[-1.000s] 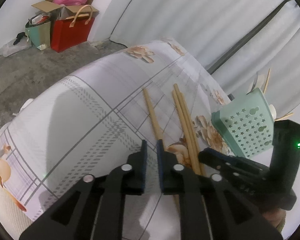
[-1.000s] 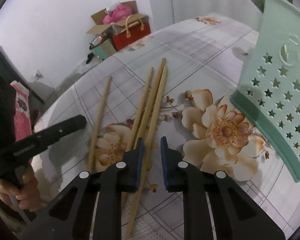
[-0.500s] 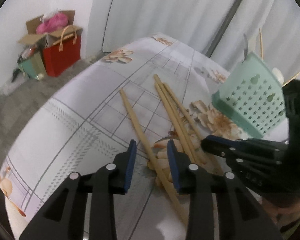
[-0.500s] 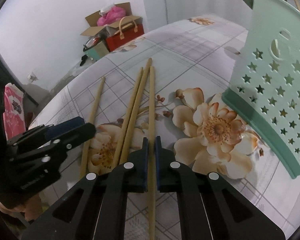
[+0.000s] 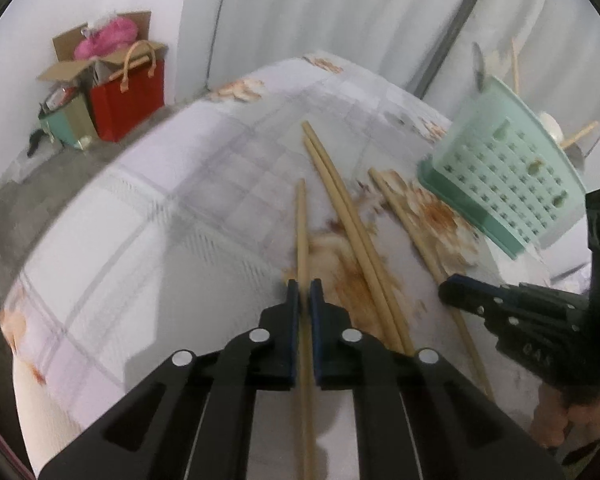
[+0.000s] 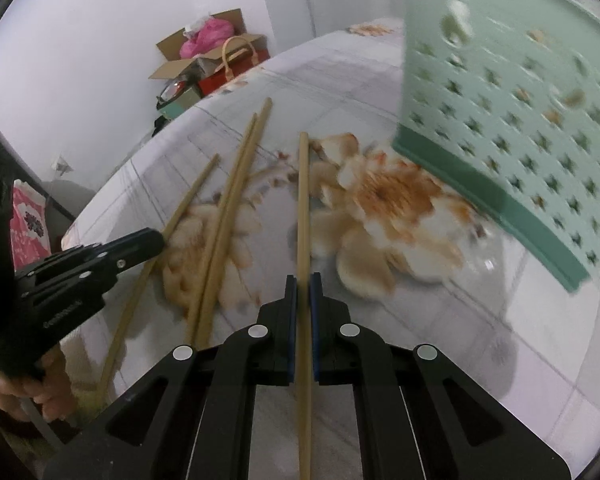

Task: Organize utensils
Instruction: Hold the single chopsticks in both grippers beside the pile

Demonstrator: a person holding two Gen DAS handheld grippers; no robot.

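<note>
Left wrist view shows the left gripper (image 5: 304,292) clamped on one chopstick (image 5: 301,216), its far end over the flowered desk (image 5: 140,220). A loose pair (image 5: 340,200) lies just to its right, beside the green holder (image 5: 512,172). Right wrist view shows the right gripper (image 6: 303,288) pinching another chopstick (image 6: 303,184), near the holder's starred wall. Pickup looks done on both sides; next, each stick needs tipping upright and lowering into the holder's open top.

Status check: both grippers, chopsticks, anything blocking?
Left gripper shut on one wooden chopstick. Right gripper shut on another. Two loose chopsticks between. Mint perforated basket unobstructed.
</note>
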